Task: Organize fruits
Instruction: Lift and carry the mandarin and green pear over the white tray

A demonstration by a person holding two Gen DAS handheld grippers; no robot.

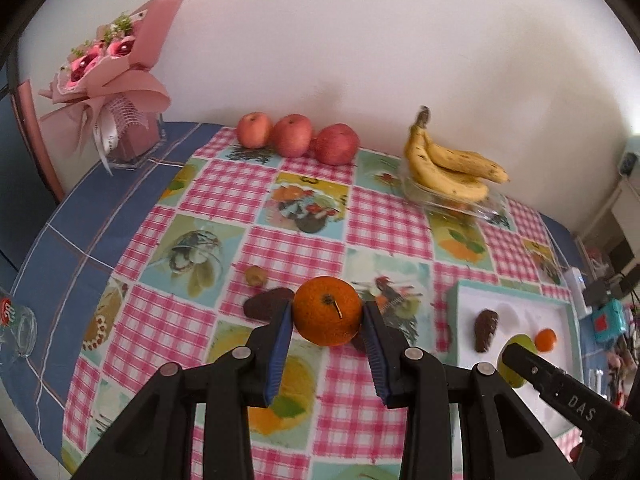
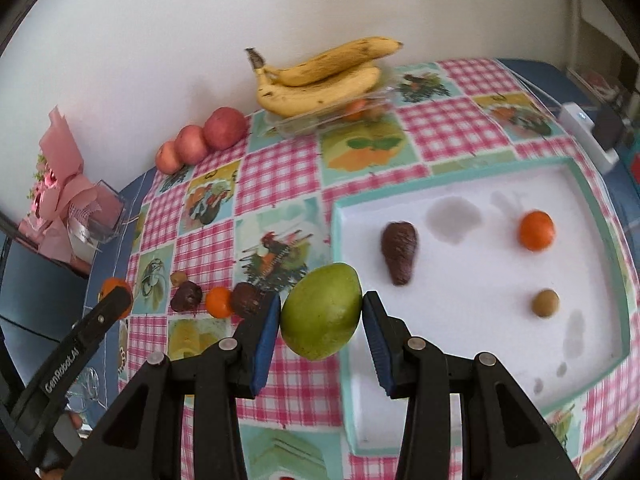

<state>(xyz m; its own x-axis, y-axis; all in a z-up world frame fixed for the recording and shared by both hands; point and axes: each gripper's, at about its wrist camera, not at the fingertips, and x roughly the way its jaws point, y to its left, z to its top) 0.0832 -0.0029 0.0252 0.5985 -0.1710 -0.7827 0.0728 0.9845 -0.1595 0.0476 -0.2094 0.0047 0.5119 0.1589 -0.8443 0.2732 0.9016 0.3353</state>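
Holding a dark ridged cone-shaped fruit [image 2: 399, 252], a small orange mandarin [image 2: 537, 230] and a round olive-brown fruit [image 2: 545, 303], the teal-rimmed white tray [image 2: 476, 178] sits on the checked bench [image 2: 276, 168]. The right gripper [image 2: 320, 322] fingers clamp a green mango [image 2: 320, 312]; the left gripper [image 1: 326, 322], marked "GenRobot.AI", pinches a stemmed orange [image 1: 327, 311]. Three red apples [image 1: 294, 136] line the wall; two bananas [image 1: 450, 166] top a clear dish [image 1: 452, 200].

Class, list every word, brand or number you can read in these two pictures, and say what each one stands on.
"DAS": on the black arm of the right tongs, seen from the left wrist view.
"GenRobot.AI": on the black arm of the left tongs, seen from the right wrist view.
Ribbon on the bouquet: small print, too blurred to read.
Glass at the table edge: red mark, unreadable.
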